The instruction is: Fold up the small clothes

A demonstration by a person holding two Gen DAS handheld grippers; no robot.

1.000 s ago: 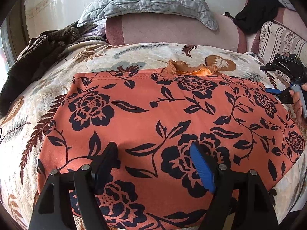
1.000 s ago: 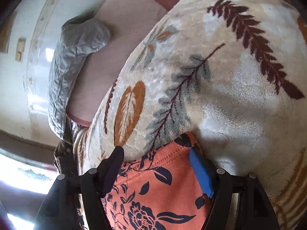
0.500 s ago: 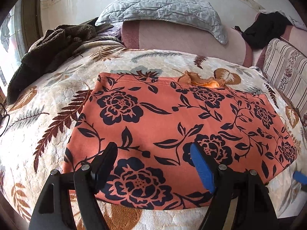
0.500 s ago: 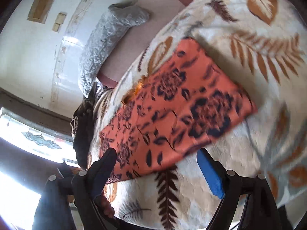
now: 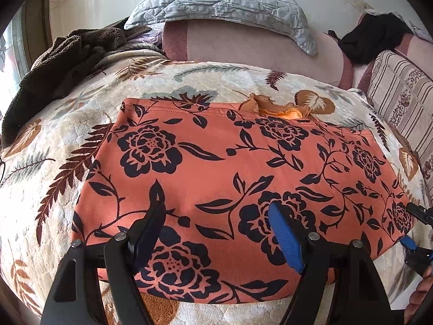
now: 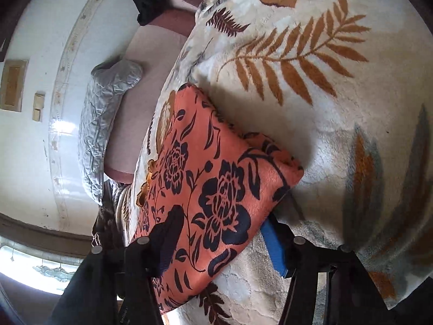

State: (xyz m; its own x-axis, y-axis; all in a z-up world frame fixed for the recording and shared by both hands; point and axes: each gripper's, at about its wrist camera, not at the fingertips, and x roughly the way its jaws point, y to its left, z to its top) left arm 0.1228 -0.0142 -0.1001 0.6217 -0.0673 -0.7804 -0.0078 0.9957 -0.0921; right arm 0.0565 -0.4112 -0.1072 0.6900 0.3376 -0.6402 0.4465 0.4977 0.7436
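An orange garment with black flowers [image 5: 230, 178] lies flat on the leaf-patterned blanket [image 5: 54, 140], an orange ruffled trim [image 5: 273, 107] showing at its far edge. My left gripper [image 5: 216, 233] is open and empty, hovering over the garment's near edge. My right gripper [image 6: 222, 243] is open at the garment's right near corner [image 6: 216, 189], its fingers on either side of the cloth's edge. It also shows at the right edge of the left wrist view [image 5: 416, 233].
A grey quilted pillow [image 5: 224, 2] and a pink headboard cushion [image 5: 243, 51] lie at the far end. A brown fuzzy garment [image 5: 54, 65] lies far left, a black garment [image 5: 376, 35] far right, and a striped cushion [image 5: 403, 100] right.
My left gripper has pulled back toward the garment's near edge. My right gripper left the far right corner, swung away, and now sits at the near right corner.
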